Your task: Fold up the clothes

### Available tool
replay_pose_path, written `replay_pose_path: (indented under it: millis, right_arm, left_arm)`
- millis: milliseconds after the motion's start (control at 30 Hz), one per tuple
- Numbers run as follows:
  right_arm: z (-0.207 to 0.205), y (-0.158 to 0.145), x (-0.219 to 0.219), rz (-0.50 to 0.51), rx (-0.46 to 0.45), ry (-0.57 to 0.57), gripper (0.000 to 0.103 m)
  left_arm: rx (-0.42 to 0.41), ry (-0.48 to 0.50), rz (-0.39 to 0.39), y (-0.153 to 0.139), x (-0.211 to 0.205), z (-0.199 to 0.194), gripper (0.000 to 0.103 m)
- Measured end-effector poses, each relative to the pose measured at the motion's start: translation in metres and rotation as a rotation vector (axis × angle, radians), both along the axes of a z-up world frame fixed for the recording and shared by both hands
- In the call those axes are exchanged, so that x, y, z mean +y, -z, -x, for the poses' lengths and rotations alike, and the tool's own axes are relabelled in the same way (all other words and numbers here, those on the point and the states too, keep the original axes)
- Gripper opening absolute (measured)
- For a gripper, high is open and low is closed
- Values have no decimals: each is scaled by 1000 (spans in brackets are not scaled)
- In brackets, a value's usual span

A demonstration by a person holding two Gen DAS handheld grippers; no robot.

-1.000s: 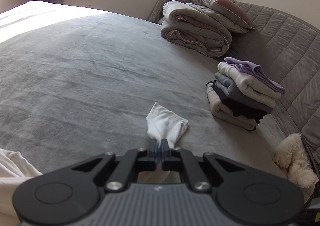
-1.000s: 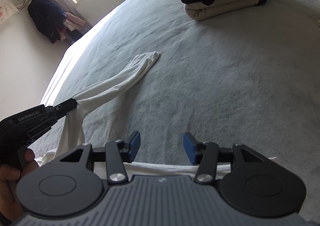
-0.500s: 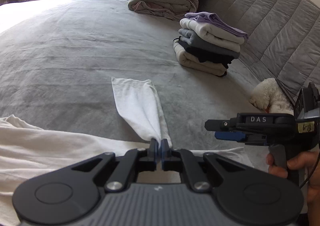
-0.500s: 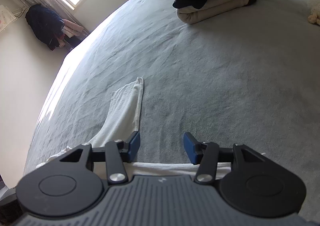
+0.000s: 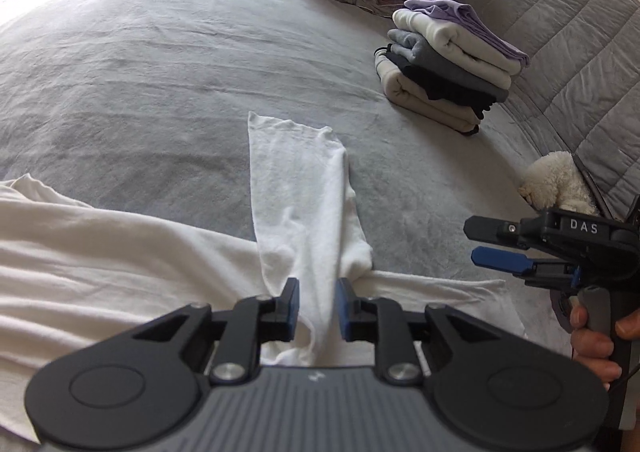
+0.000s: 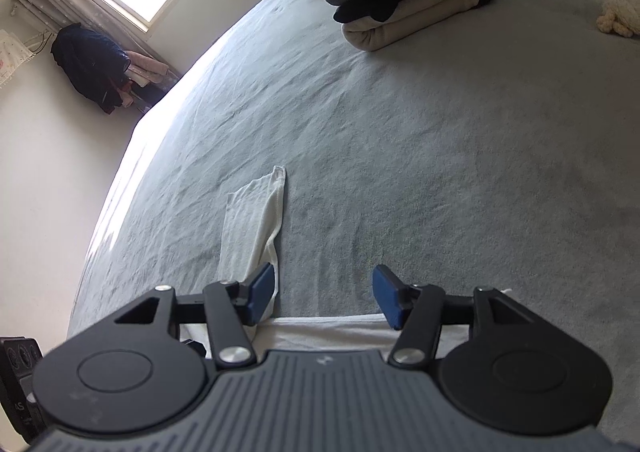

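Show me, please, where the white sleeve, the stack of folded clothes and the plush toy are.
white sleeve point(image 5: 298, 188): left wrist view, middle of the laid-out sleeve.
stack of folded clothes point(image 5: 444, 68): left wrist view, grey layer in the pile's middle.
plush toy point(image 5: 554, 182): left wrist view, its fluffy white body.

White letters "DAS" on the black body of the right gripper point(image 5: 498, 244) (seen from the left wrist camera), partial letters "AS" on a black device point(image 6: 18, 384) at the right wrist view's lower-left edge
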State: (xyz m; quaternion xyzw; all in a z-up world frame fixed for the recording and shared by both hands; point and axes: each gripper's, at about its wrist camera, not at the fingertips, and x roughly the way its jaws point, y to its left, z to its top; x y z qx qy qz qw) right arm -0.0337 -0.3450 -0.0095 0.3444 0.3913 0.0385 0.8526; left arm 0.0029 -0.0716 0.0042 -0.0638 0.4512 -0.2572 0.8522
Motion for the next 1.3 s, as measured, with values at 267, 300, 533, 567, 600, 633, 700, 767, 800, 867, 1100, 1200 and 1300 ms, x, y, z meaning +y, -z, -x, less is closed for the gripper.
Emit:
replay_pose_path:
  millis: [267,300,533,567,600,633,700,767,800,867,1100,1200,1300]
  right_arm:
    - [-4,4,-1,-28,16,-1,59]
    - [-4,4,0,-30,17,-6,60]
    - [-9,5,-1,-28,18,-20,60]
    - [-9,5,-2,-28,20,-19,60]
    - [-10,6,-3,-30,25,-17,60]
    - [-11,7,-4,-32,29,-14,60]
    - [-12,9,-7,-37,35,-7,60]
    - [-13,10,-10,-41,37,1,60]
    - [-13,10,-12,-43,39,5,60]
    - [-13,11,-14,-46,41,11,60]
    - [-8,8,-17,-53,38,9,60]
    - [-3,6,-19,-53,28,8,60]
    - [3,3,-23,-55,19,14,60]
  left_arm:
    - [3,-133,-29,14,-10,-39,41]
    - [9,-146,-35,18,-11,-44,41]
    - [-21,-199,-61,31,-25,-68,39]
    - [-27,-200,-63,32,-28,-70,38]
    - [-32,-200,-69,32,-31,-72,37]
    - [-39,-200,-78,33,-33,-74,30]
    - [-50,-203,-79,32,-36,-76,10]
    - [-55,-214,-41,28,-34,-76,2]
    - [-58,-220,-22,26,-34,-75,2]
    - [-87,-216,2,18,-34,-71,2]
    - [-173,-127,49,-19,-47,-45,2]
    - [-187,-81,63,-30,-53,-32,2]
    - [-197,-28,72,-36,-60,-16,2]
